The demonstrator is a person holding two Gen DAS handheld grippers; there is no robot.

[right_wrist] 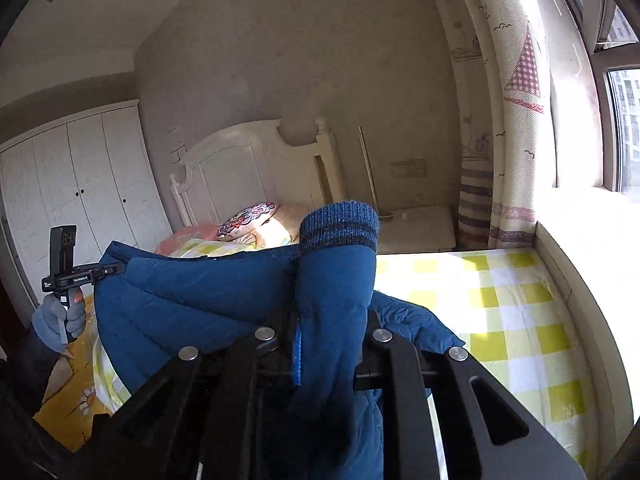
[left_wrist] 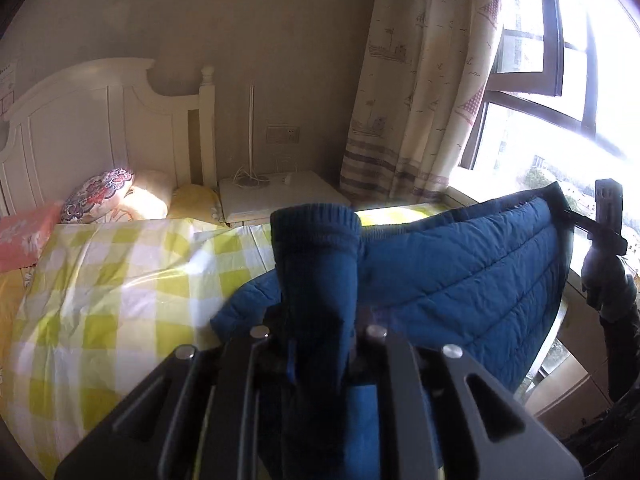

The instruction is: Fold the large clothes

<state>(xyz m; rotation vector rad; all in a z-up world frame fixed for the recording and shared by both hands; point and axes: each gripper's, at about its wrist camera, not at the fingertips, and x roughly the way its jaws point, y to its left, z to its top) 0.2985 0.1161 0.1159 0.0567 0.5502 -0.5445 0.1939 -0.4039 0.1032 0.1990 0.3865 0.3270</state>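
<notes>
A blue quilted jacket (left_wrist: 460,264) hangs stretched between my two grippers above the bed. In the left wrist view my left gripper (left_wrist: 320,320) is shut on it, and a sleeve with a ribbed cuff (left_wrist: 316,220) stands up between the jaws, hiding the fingertips. At the far right of that view, my right gripper (left_wrist: 572,216) pinches the jacket's far edge. In the right wrist view my right gripper (right_wrist: 332,332) is shut on the jacket (right_wrist: 192,300), with another ribbed cuff (right_wrist: 340,224) rising between the jaws. My left gripper (right_wrist: 114,269), in a gloved hand (right_wrist: 52,320), grips the opposite edge.
The bed has a yellow and white checked sheet (left_wrist: 120,280) and pillows (left_wrist: 100,192) against a white headboard (left_wrist: 80,120). A white nightstand (left_wrist: 280,196) stands beside it. A patterned curtain (left_wrist: 420,80) and a bright window (left_wrist: 580,120) lie to the right. A white wardrobe (right_wrist: 80,184) stands at the left.
</notes>
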